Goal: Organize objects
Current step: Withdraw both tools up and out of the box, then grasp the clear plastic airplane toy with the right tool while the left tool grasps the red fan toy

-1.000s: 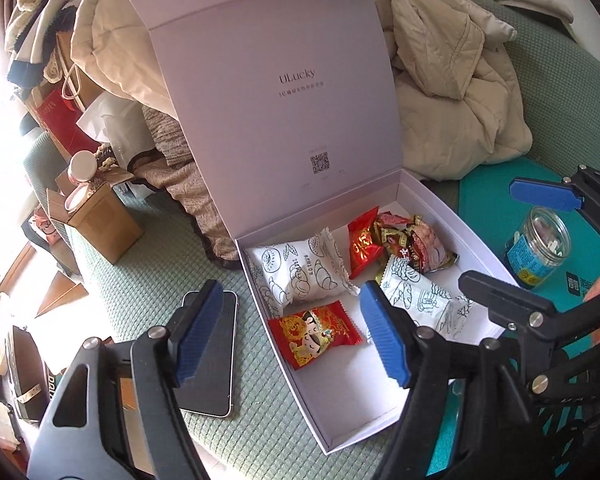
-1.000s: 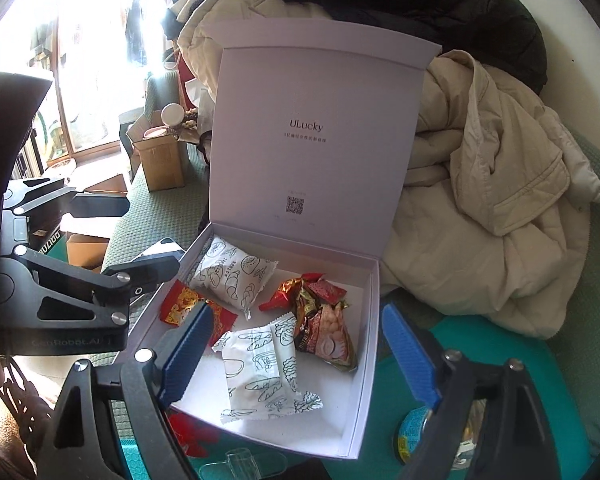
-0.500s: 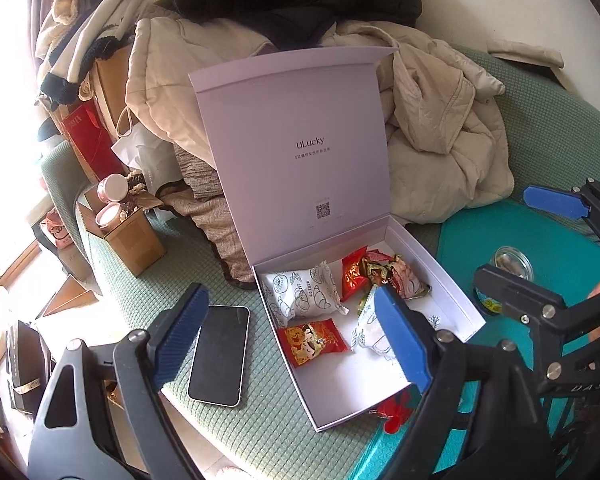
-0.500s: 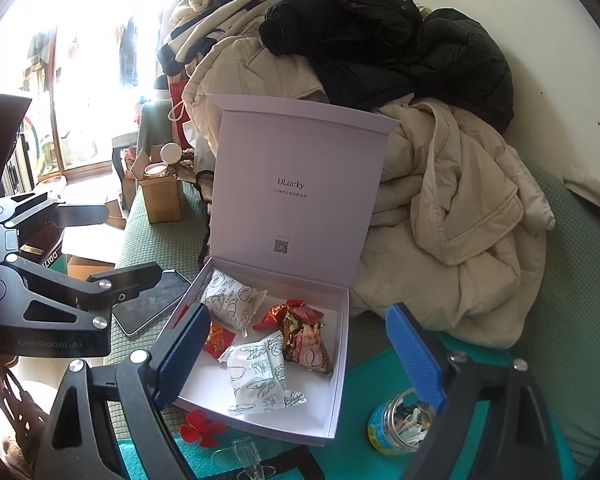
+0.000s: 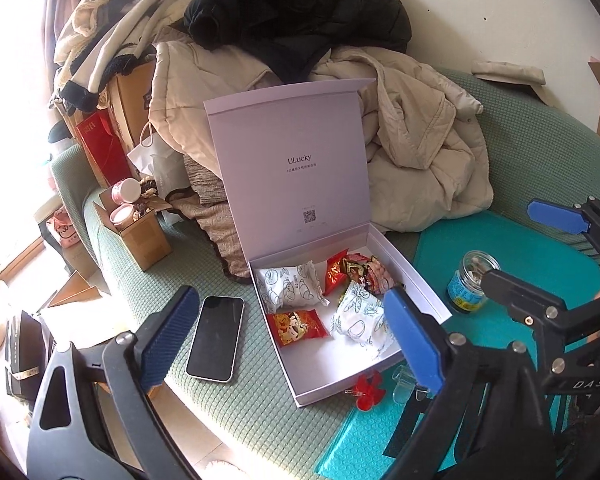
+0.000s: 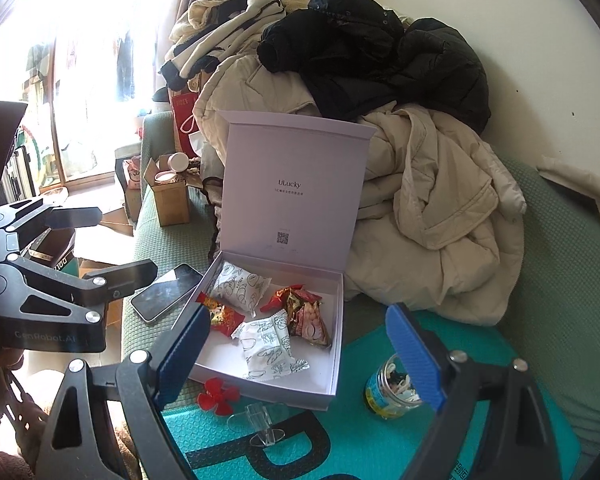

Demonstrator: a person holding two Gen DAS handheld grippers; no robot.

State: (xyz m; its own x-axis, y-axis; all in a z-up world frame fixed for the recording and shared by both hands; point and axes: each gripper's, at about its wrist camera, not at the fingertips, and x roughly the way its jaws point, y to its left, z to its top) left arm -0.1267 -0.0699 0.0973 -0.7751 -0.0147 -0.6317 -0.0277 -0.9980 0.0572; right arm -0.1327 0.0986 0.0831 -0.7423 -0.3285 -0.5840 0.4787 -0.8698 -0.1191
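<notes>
Box (image 5: pixel 410 272), white, lid upright, sits on the green sofa (image 5: pixel 236 400) with its near corner on a teal mat (image 5: pixel 532 248). Inside lie snack packets: two white (image 5: pixel 288 286), one red (image 5: pixel 296 326), and a mixed red cluster (image 5: pixel 358 272). A phone (image 5: pixel 216 338) lies just left of the box; a jar (image 5: pixel 470 282) stands on the mat to its right. A red clip (image 6: pixel 218 396) rests at the box's front edge. Left gripper (image 5: pixel 290 344) and right gripper (image 6: pixel 300 354) both hover spread wide, holding nothing.
</notes>
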